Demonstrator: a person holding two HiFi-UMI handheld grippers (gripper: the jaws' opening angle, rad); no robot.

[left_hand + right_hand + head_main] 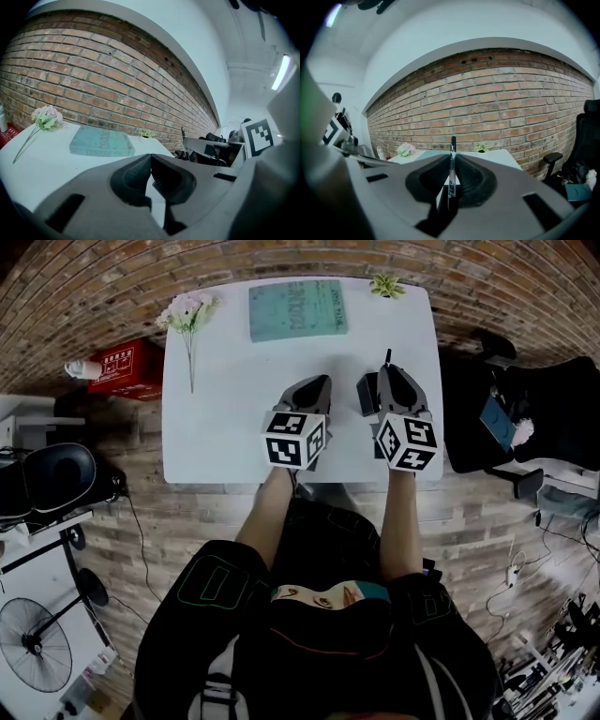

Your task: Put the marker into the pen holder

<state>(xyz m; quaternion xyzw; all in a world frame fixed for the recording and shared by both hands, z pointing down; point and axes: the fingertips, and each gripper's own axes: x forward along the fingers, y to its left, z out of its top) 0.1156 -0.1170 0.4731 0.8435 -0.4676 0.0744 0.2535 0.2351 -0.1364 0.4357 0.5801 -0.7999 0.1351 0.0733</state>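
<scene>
While a flower sprig (188, 313) marks the counter's (220, 427) far left corner and a teal book (297, 309) lies along its far edge, the left claw (322, 382) hangs pressed together, empty. A half-hidden dark object (367, 394) adjoins the right claw (391, 369), which is clamped on the black marker (452, 168).

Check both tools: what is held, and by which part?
The right tool clamps the marker by its barrel, one end poking past the tips; the left tool is shut, empty.
</scene>
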